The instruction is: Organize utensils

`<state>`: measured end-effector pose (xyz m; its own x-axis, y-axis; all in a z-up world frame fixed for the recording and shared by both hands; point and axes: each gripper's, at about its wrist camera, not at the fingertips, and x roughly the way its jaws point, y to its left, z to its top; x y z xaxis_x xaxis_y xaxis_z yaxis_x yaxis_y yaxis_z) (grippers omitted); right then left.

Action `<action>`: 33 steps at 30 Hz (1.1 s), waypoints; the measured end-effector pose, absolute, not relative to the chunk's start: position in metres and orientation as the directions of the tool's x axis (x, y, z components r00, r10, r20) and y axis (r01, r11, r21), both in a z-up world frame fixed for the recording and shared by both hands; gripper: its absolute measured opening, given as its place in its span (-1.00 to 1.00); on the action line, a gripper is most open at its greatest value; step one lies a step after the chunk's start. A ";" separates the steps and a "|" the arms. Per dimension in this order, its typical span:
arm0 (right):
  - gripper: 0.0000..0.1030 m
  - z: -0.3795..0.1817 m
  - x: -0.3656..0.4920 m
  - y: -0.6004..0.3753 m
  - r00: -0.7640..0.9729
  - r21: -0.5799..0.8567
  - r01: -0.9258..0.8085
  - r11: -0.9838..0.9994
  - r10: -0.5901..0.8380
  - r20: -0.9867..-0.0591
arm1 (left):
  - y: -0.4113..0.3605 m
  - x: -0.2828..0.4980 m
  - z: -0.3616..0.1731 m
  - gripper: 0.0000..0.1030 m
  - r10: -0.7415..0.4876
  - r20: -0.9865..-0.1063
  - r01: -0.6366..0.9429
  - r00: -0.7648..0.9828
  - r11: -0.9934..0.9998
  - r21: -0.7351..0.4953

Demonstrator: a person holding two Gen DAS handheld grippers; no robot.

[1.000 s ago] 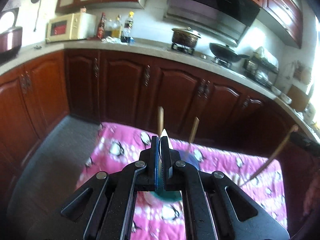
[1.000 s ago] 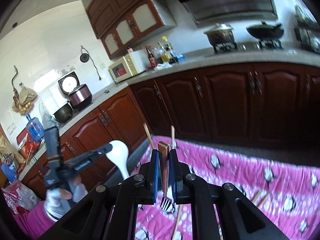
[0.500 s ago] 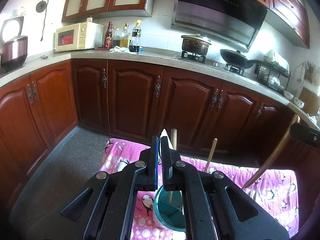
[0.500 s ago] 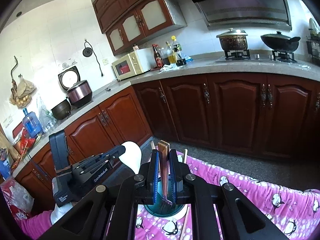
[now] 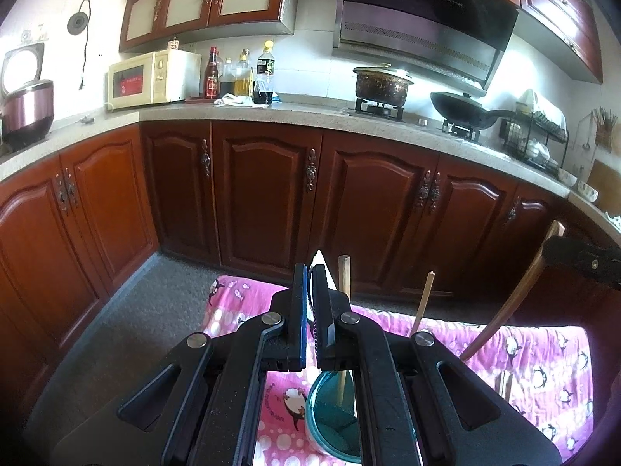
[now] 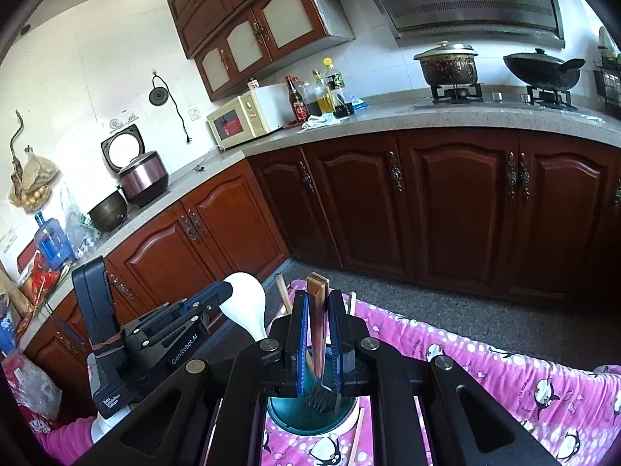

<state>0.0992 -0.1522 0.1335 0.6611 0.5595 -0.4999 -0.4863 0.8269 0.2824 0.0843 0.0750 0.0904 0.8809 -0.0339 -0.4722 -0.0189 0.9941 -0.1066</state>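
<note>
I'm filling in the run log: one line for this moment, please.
left tool: shut on white spoon | right tool: shut on fork, tines over teal holder | chopsticks in holder

A teal holder [image 6: 310, 413] stands on the pink cloth with 2 chopsticks [image 5: 343, 330] upright inside. A wood-handled fork [image 6: 317, 334] hangs tines-down above it (clamped); a white spoon [image 6: 246, 306] is alongside.

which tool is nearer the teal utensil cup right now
Hard to separate; the right looks slightly nearer. The right tool holds a fork tines-down just above the teal cup. The left tool, gripping a white spoon, hangs over its near rim.
</note>
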 end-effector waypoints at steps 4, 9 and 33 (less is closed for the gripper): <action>-0.82 0.130 0.104 -0.149 0.656 0.284 -0.485 0.827 0.559 -0.507 | 0.074 0.088 0.089 -0.98 -0.038 -0.469 -0.012 0.882 0.994 -0.104; -0.82 0.125 0.103 -0.143 0.655 0.277 -0.482 0.831 0.551 -0.517 | 0.076 0.093 0.084 -0.98 -0.041 -0.469 -0.013 0.882 0.994 -0.111; -0.81 0.082 0.118 -0.134 0.589 0.287 -0.490 0.823 0.555 -0.588 | 0.043 0.102 0.041 -0.98 -0.002 -0.474 -0.006 0.881 1.000 -0.016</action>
<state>0.1182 -0.1337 0.0817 0.5886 0.5547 -0.5881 -0.4898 0.8234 0.2865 0.1025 0.0433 0.0414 0.8807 -0.0019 -0.4737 -0.0061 0.9999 -0.0155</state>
